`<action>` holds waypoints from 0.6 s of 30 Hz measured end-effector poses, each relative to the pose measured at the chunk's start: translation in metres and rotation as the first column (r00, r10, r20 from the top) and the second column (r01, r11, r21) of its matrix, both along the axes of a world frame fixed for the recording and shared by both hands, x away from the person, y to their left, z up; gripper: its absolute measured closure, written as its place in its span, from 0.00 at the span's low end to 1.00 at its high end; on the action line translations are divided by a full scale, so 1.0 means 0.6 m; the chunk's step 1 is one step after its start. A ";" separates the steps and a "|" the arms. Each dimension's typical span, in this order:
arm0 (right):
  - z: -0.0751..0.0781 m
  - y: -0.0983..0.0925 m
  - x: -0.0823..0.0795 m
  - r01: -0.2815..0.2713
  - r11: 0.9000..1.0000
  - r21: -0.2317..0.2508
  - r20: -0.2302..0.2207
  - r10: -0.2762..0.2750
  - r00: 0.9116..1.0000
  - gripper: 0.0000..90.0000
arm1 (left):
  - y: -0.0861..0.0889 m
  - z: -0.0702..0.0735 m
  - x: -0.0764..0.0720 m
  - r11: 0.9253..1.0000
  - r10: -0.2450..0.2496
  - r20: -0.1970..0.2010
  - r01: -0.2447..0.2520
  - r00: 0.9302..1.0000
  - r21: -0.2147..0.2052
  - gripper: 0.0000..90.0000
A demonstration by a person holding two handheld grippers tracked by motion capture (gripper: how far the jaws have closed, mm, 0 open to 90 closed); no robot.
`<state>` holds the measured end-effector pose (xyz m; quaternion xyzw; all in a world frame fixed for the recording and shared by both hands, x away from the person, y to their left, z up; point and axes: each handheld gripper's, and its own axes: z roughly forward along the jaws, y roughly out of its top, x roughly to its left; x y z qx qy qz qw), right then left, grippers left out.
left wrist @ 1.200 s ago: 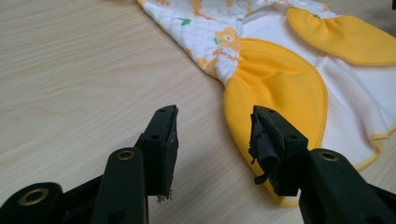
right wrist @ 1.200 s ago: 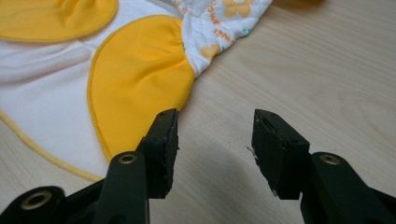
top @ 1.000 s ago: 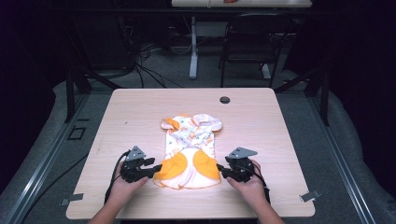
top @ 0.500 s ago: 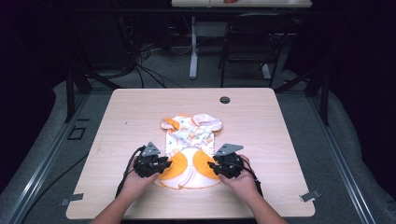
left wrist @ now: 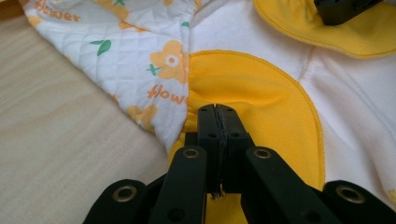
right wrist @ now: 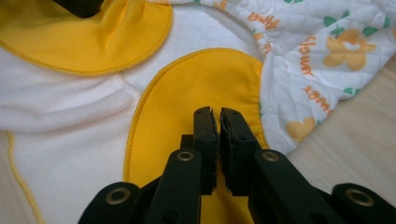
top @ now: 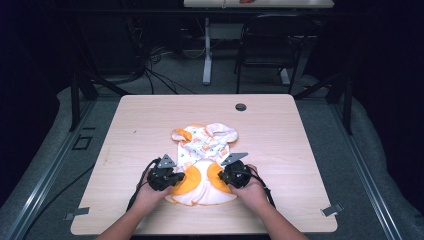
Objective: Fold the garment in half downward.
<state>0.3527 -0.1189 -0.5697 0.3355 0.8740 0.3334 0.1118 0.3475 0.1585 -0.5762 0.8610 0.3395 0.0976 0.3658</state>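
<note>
You have the small baby garment (top: 204, 160) lying flat near the middle of the table (top: 300, 150), closer to your edge, so both hands reach it evenly. Your left gripper (left wrist: 217, 116) is clenched on the yellow panel (left wrist: 252, 93) at its side of the garment, jaws pressed together with fabric pinched between them. Your right gripper (right wrist: 218, 119) mirrors it on the other yellow panel (right wrist: 201, 79), jaws nearly together on the cloth. Holding both sides symmetrically looks meant to let you fold or lift it without skewing.
</note>
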 end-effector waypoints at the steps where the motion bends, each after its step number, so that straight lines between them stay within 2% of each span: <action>1: 0.000 -0.001 -0.005 -0.009 1.000 -0.002 0.001 0.009 1.000 0.94 | 0.001 -0.001 -0.007 1.000 -0.001 -0.005 0.001 1.000 -0.011 0.99; 4: 0.000 -0.003 -0.024 -0.036 0.999 -0.005 -0.007 0.036 0.999 0.94 | 0.008 -0.002 -0.024 0.999 -0.022 -0.029 0.021 0.999 -0.032 0.99; 7: -0.002 -0.007 -0.045 -0.050 0.998 0.030 -0.037 0.051 0.998 0.94 | 0.012 -0.002 -0.037 0.998 -0.027 -0.057 0.024 0.998 -0.050 0.99; 10: -0.001 -0.008 -0.057 -0.057 0.998 0.033 -0.056 0.059 0.997 0.94 | 0.015 -0.001 -0.051 0.997 -0.045 -0.084 0.040 0.995 -0.059 0.99; 11: 0.000 -0.009 -0.061 -0.066 0.997 0.025 -0.058 0.068 0.996 0.93 | 0.014 -0.001 -0.055 0.997 -0.051 -0.077 0.047 0.996 -0.055 0.99; 12: 0.000 -0.008 -0.065 -0.069 0.997 0.037 -0.056 0.071 0.996 0.90 | 0.014 0.001 -0.059 0.997 -0.059 -0.071 0.055 0.996 -0.045 0.99; 13: 0.006 -0.010 -0.067 -0.080 0.996 0.034 -0.072 0.082 0.994 0.88 | 0.014 0.002 -0.060 0.997 -0.062 -0.070 0.059 0.996 -0.042 0.98; 15: 0.013 -0.011 -0.065 -0.070 0.996 0.052 -0.056 0.073 0.996 0.88 | 0.014 0.006 -0.058 0.997 -0.062 -0.056 0.060 0.996 -0.044 0.97; 18: 0.028 -0.015 -0.050 -0.045 0.997 0.070 -0.030 0.047 0.998 0.89 | 0.013 0.018 -0.040 0.998 -0.042 -0.043 0.039 0.998 -0.056 0.97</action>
